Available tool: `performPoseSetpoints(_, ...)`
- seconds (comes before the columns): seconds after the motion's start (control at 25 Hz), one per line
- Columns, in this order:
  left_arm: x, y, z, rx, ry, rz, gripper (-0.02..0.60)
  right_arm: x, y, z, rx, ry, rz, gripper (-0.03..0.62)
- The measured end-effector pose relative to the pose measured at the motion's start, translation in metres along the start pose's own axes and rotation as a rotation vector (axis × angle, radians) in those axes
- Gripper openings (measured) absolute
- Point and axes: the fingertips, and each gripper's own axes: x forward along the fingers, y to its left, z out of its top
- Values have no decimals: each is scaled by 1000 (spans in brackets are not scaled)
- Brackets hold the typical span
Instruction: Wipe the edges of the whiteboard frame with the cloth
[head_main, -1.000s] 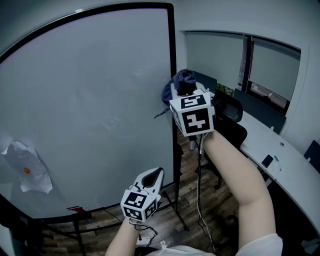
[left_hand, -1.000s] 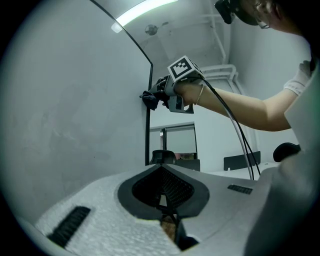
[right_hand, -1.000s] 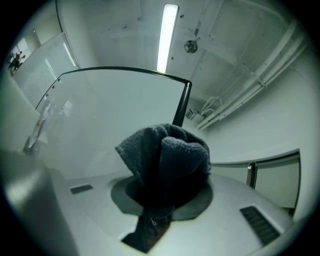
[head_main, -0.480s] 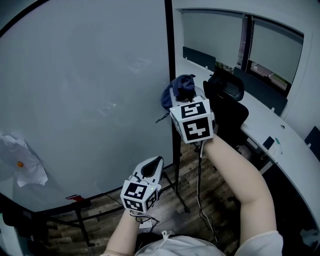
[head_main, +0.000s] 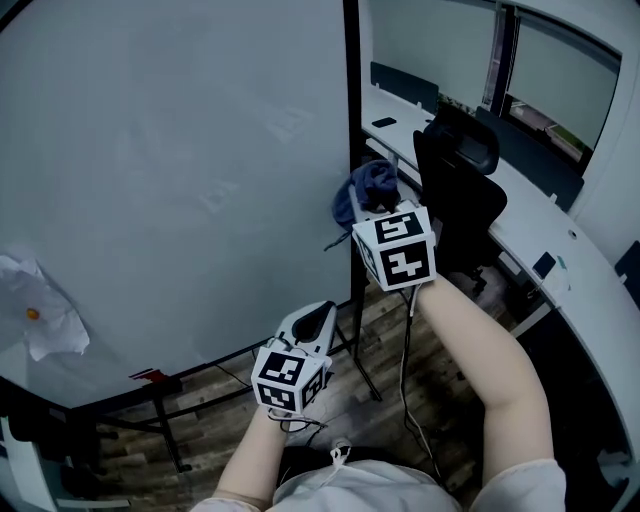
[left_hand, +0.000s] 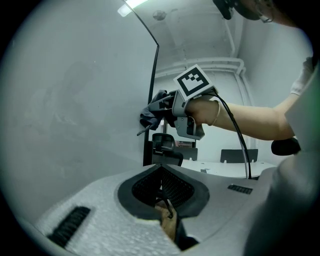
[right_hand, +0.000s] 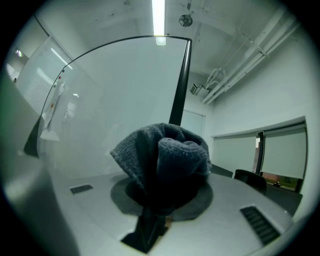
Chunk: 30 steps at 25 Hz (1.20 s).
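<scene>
change: the right gripper (head_main: 378, 212) and cloth (head_main: 367, 188) sit lower along the whiteboard frame (head_main: 352, 120) than a second ago; the frame's top corner has left the head view.
right gripper: pinching the cloth, forearm stretched forward, marker cube facing up.
left gripper (head_main: 316, 322): at 7 o'clock of the right one, held low, jaws pressed together on nothing.
cloth: dark blue knit, bunched into a soft lump against the frame's right vertical edge.
frame: thin, straight black strip.
whiteboard (head_main: 170, 150): smooth, pale, faintly smeared.
paper sheet (head_main: 42, 318): white, crumpled, on the board at 9 o'clock of the left gripper.
office chair (head_main: 462, 190): black, at 3 o'clock of the cloth.
counter (head_main: 560, 265): white, curved.
floor (head_main: 375, 395): wood planks.
</scene>
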Motion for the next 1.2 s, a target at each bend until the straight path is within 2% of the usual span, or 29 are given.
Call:
performPoseSetpoints(0.2,2,0,-27,-39,41,4,18,3,10,-43,-5,57,19,77)
performPoseSetpoints(0.48,6,2,-52,-63,92,24,18,7,20,-95,48,150,49,77)
performPoseSetpoints(0.64,5,7,-74,-82,139,45,18,7,23,-105,57,134,52,77)
performPoseSetpoints(0.76,7,12,-84,-111,157,60,18,6,27,-104,23,111,51,77)
performPoseSetpoints(0.84,8,12,-92,-123,171,63,18,6,36,-114,9,136,73,77)
performPoseSetpoints(0.96,11,10,-101,-131,190,60,18,9,44,-148,71,226,92,77)
performPoseSetpoints(1.2,12,15,-120,-154,223,74,18,11,48,-178,119,240,92,77)
